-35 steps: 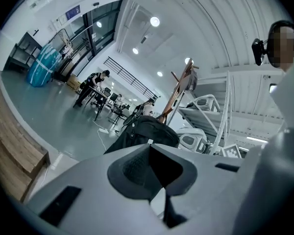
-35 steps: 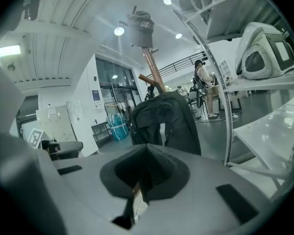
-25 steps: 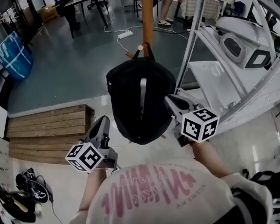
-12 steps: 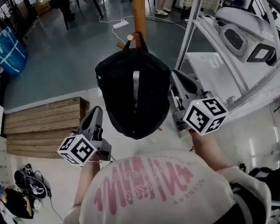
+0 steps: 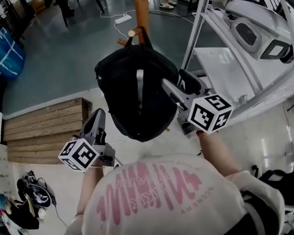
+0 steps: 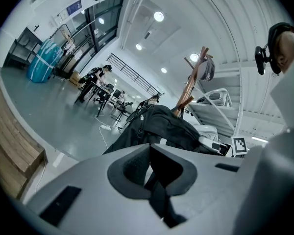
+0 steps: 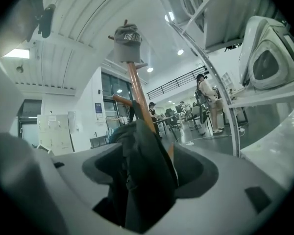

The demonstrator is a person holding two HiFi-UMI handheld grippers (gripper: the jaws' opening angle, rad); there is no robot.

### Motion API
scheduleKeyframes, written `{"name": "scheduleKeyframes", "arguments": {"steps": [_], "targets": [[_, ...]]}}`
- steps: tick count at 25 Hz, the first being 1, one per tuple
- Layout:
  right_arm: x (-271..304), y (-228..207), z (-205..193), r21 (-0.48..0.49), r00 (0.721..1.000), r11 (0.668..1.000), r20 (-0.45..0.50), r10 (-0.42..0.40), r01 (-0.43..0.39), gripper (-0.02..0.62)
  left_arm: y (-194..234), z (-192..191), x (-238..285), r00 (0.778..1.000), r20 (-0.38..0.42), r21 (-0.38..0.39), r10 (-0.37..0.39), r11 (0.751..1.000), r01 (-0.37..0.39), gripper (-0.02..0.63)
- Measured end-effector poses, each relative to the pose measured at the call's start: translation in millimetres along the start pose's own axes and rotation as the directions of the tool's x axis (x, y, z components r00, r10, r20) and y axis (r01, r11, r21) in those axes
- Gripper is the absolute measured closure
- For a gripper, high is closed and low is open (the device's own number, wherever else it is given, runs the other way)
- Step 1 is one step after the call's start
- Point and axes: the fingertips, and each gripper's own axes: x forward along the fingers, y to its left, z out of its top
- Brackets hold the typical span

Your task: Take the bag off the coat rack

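The bag (image 5: 137,97) hangs from the coat rack (image 5: 140,4), so the task is barely begun: gripping it and lifting it off are both left to do. The right claw (image 5: 176,83) has just been opening and stands wide apart, with the bag's right side between its jaws, seemingly unpinched. The left claw (image 5: 99,115) is closed on nothing, just beside the bag's lower left.

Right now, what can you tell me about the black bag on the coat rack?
The bag is a black, rounded backpack of soft fabric with a pale vertical strip down its middle. It hangs by its top loop from a peg of the wooden coat rack. The jaws of the right gripper, which have just been opening, stand apart around its side fabric.
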Motion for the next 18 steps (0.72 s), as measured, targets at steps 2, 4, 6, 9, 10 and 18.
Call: {"name": "scheduleKeyframes", "arguments": {"steps": [2, 4, 6, 9, 10, 18], "targets": [[4.7, -0.2, -9.7, 0.039, 1.000, 0.999, -0.025, 0.006, -0.005, 0.267, 1.7, -4.4, -1.6, 1.000, -0.012, -0.006, 0.007, 1.000, -0.007, 0.603], [9.0, -1.0, -17.4, 0.066, 0.999, 0.998, -0.051, 0.009, -0.005, 0.265, 1.4, -7.5, -2.7, 1.000, -0.028, -0.005, 0.010, 1.000, -0.011, 0.603], [12.4, -3.7, -22.5, 0.075, 0.997, 0.997, -0.071, 0.000, 0.005, 0.288, 1.7, -10.0, -4.2, 0.999, -0.043, 0.002, 0.014, 1.000, -0.014, 0.603], [13.8, -8.7, -23.2, 0.089, 0.998, 0.996, -0.056, -0.017, 0.022, 0.303, 10.0, -13.7, -9.1, 0.998, -0.058, -0.001, 0.036, 0.999, -0.036, 0.603], [13.9, -10.1, -22.8, 0.096, 0.999, 0.995, -0.047, -0.021, 0.025, 0.311, 14.0, -14.8, -10.5, 0.997, -0.064, -0.009, 0.046, 0.999, -0.047, 0.603], [14.9, -22.6, -21.0, 0.097, 0.996, 0.992, -0.046, -0.078, 0.082, 0.395, 24.4, -8.5, 7.0, 0.994, -0.109, -0.004, -0.009, 1.000, 0.008, 0.603]]}}
